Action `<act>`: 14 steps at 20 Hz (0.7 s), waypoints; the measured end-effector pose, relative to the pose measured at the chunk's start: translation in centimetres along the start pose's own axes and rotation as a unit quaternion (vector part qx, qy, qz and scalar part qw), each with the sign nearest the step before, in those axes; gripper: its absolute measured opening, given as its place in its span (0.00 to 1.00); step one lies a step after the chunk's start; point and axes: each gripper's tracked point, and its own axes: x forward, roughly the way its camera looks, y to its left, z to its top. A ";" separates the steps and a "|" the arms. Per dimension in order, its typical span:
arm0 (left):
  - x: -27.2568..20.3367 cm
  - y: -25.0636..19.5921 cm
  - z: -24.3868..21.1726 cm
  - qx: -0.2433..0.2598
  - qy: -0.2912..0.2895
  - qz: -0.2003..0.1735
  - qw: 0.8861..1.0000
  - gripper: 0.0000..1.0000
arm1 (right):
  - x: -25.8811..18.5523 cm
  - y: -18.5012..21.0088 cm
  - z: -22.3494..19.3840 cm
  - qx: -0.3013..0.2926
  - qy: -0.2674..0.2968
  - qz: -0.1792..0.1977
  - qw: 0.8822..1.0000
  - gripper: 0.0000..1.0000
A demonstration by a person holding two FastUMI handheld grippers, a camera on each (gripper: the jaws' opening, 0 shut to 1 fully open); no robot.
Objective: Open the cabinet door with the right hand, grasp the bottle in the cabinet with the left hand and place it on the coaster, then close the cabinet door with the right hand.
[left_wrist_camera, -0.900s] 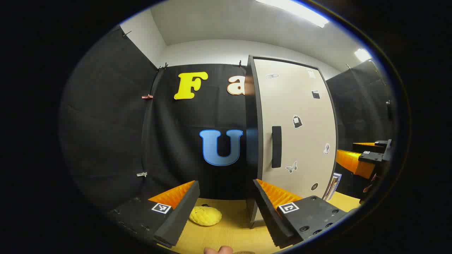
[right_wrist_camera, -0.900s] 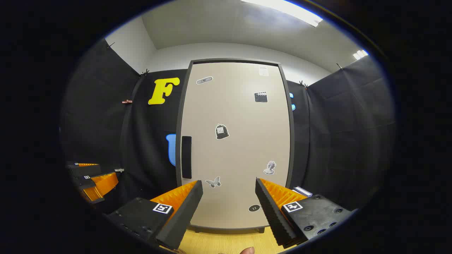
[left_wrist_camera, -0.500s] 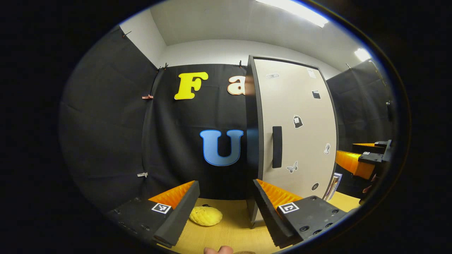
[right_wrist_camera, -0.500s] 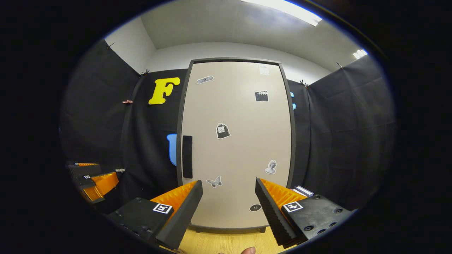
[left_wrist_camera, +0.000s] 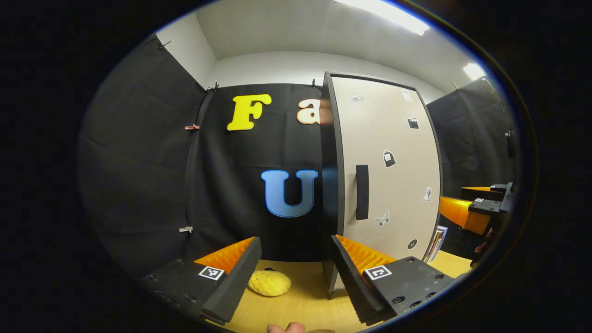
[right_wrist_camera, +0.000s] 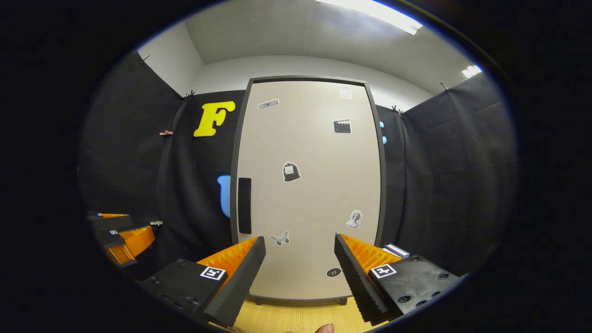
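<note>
Facing the tall beige cabinet door [right_wrist_camera: 310, 185] square on from my right gripper view, I've got my right gripper [right_wrist_camera: 299, 259] spread wide, jaws apart and holding nothing, with the door shut flat in its dark frame. The narrow black vertical handle [right_wrist_camera: 244, 206] sits near the door's left edge, up and to the left of my fingers and apart from them, so opening hasn't begun. My judgement: to do this well I want to slide left and up until the handle lies between my two fingers, close on its middle rather than an end, then pull along the arc of the hinges, which I take to be on the right side. Pulling straight back could make the grip slip off that slim bar. Over in my left gripper view, my left gripper [left_wrist_camera: 296, 263] is spread wide and empty too, low over the pale wooden tabletop [left_wrist_camera: 300, 300], with a knobbly yellow round coaster [left_wrist_camera: 269, 282] lying on the wood just beyond my left finger. The bottle is presumably behind the closed door; I can't see it. I'd hold the left one aside so the swinging door doesn't catch it.
</note>
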 end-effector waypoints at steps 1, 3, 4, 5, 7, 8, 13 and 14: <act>0.1 0.0 0.0 -0.001 0.000 0.000 1.000 0.95 | 0.0 0.0 0.0 0.000 0.000 0.000 1.000 0.97; 0.1 0.1 0.0 -0.001 -0.001 0.000 1.000 0.95 | 0.0 0.2 0.1 0.001 -0.001 0.001 1.000 0.97; 0.1 0.2 0.1 0.000 -0.001 0.000 1.000 0.95 | 0.1 0.3 0.1 0.001 -0.002 0.003 1.000 0.97; 0.2 0.3 0.0 -0.001 -0.001 0.000 1.000 0.95 | 0.2 0.4 0.1 0.001 -0.002 0.003 1.000 0.97; 0.3 0.5 -0.1 -0.001 0.000 0.001 1.000 0.95 | 0.7 0.6 0.3 -0.005 -0.005 0.002 1.000 0.97; 0.3 0.7 -0.1 -0.003 0.000 0.002 1.000 0.95 | 1.0 1.1 0.3 -0.003 -0.005 0.007 1.000 0.97; 0.8 1.8 -0.2 -0.002 0.000 0.006 1.000 0.95 | 4.3 3.7 0.6 0.011 -0.005 0.025 1.000 0.97; 0.9 2.1 -0.2 0.001 -0.001 0.008 1.000 0.95 | 5.2 4.5 0.4 0.010 -0.002 0.032 0.999 0.97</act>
